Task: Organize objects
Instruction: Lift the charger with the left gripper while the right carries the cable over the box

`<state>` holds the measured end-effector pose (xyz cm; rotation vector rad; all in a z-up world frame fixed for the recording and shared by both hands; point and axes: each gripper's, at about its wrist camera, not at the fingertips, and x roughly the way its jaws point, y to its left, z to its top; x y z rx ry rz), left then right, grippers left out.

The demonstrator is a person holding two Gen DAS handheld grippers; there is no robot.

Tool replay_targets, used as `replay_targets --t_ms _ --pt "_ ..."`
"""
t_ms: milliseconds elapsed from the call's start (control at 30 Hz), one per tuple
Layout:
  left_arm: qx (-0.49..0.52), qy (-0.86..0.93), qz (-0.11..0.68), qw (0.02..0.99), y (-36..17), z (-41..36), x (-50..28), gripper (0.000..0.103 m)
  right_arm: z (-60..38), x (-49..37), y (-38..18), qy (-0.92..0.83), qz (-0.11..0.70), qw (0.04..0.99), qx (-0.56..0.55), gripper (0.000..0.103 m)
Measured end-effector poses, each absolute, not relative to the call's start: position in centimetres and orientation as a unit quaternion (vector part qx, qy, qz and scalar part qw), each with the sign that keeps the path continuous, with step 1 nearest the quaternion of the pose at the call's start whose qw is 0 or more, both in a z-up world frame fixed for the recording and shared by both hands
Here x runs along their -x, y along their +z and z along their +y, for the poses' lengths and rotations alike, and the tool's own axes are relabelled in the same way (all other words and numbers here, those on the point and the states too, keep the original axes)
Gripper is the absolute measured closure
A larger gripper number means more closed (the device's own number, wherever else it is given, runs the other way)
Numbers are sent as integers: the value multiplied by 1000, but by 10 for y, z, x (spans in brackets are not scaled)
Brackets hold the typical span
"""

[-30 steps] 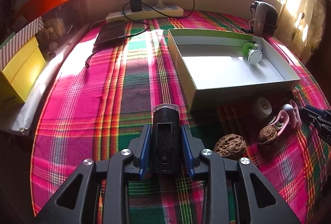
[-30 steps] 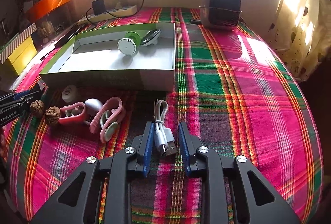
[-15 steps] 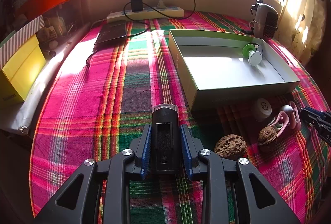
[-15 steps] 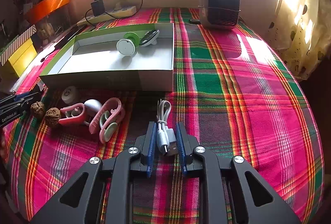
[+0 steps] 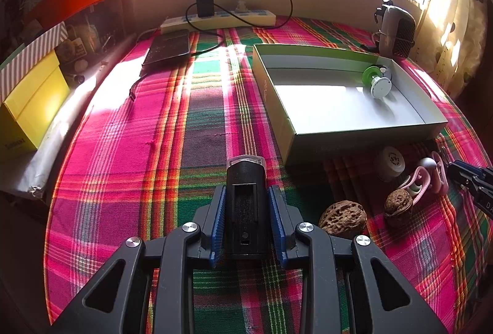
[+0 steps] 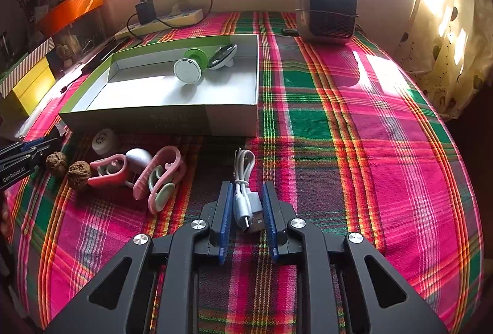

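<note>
My left gripper (image 5: 246,204) is shut on a black rectangular device (image 5: 245,198) low over the plaid cloth. My right gripper (image 6: 246,210) is shut on a coiled white USB cable (image 6: 245,195) lying on the cloth. An open green-edged box (image 5: 323,130) holds a green-and-white roller (image 5: 377,81); the box also shows in the right wrist view (image 6: 160,118). Two walnuts (image 5: 343,218), pink clips (image 6: 160,177) and a white round cap (image 5: 390,163) lie in front of the box.
A small heater (image 6: 326,10) stands at the back right. A power strip (image 5: 218,19) with a charger and a black tablet (image 5: 168,46) lie at the back. Yellow and striped boxes (image 5: 27,106) stand off the table's left edge.
My right gripper has closed from open onto the USB cable. My left gripper has kept its hold on the black device and barely moved.
</note>
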<state>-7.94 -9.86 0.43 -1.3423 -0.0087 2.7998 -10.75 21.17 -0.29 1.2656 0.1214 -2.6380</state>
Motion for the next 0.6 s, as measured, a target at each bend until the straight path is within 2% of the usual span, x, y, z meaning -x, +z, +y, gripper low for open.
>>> replay_targets --t_ms 600 --pt "418 908 -1 15 25 -103 70 78 212 105 12 -901 27 116 -416 83"
